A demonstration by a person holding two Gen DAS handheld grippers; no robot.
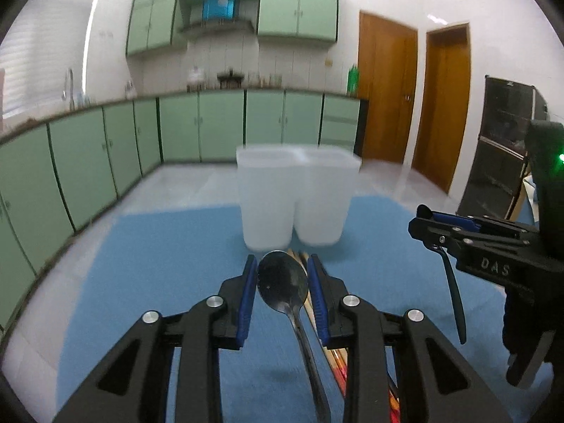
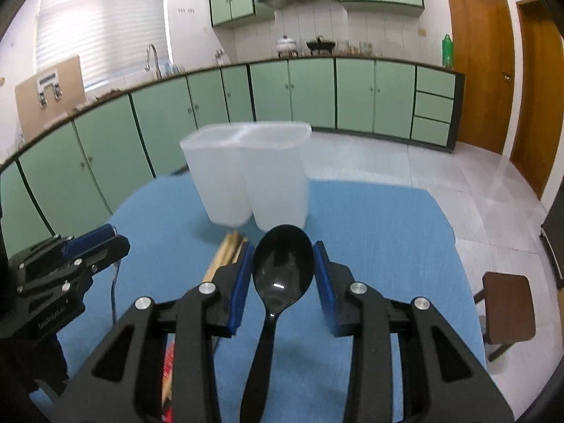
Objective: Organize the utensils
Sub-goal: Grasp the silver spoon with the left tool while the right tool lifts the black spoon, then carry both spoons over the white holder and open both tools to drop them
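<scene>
The landmark is the translucent white two-compartment plastic utensil holder, which stands upright on the blue table mat. As far as the frosted walls reveal, both compartments look empty, so no utensil appears to have been filed yet.

A black plastic serving spoon sits between the blue pads of the right gripper, bowl forward and just in front of the holder's right compartment. In the left wrist view its handle hangs down from the closed jaws, clear of the mat, so the right gripper is judged clenched on it and carrying it.

A dark metal spoon lies between the blue pads of the left gripper, bowl forward and just in front of the gap between the two compartments. In the right wrist view its thin handle hangs below the jaws. The jaws stand narrow around the spoon, and it is judged grasped and lifted.

A bundle of wooden chopsticks rests on the mat in front of the holder, below and between the two grippers. Red-tipped ends show nearer the cameras.

Progress is judged early: two spoons picked up, none deposited. Remaining steps: insert each spoon into a compartment, then collect and stow the chopsticks.
</scene>
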